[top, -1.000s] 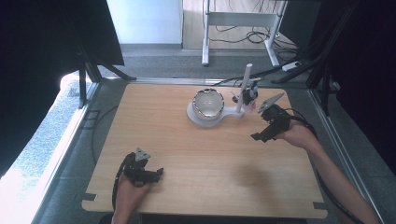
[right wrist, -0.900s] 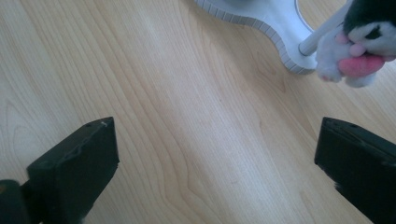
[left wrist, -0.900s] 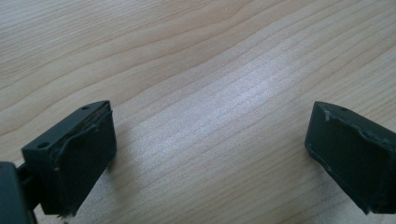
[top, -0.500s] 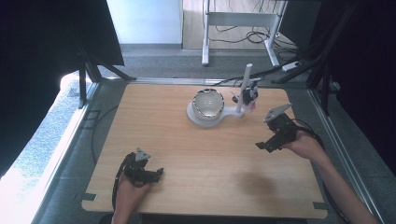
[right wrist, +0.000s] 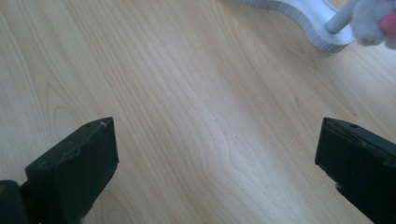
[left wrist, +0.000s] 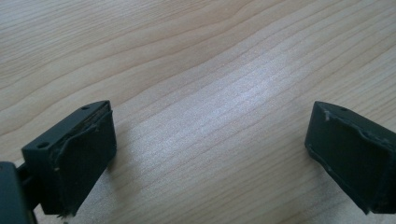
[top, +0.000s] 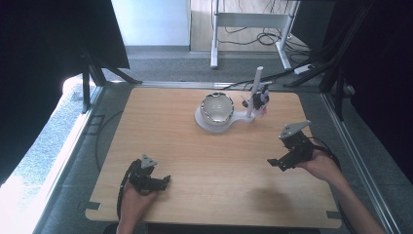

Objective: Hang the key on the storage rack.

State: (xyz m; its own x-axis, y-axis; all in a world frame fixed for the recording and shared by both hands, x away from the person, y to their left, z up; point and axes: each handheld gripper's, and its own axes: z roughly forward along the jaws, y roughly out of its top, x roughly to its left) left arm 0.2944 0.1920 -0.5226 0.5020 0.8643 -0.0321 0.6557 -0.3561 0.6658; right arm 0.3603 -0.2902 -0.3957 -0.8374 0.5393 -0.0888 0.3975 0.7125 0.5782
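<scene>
A white stand sits at the back middle of the wooden table; it carries a shiny bowl and an upright post with a small dark and pink item hung on it. My right gripper hovers open at the right, well in front of the stand. The right gripper view has its jaws wide apart over bare wood, the stand's base and a fluffy grey-pink item at top right. My left gripper rests open near the front left; its view has wide jaws over bare wood.
Black curtains flank the table on both sides. A metal frame and grey floor surround the tabletop. A white desk frame with cables stands beyond the far edge. A black cable lies off the table's left side.
My right gripper has pulled back from the stand toward the front right of the table, and stands lower. The left gripper has not moved.
</scene>
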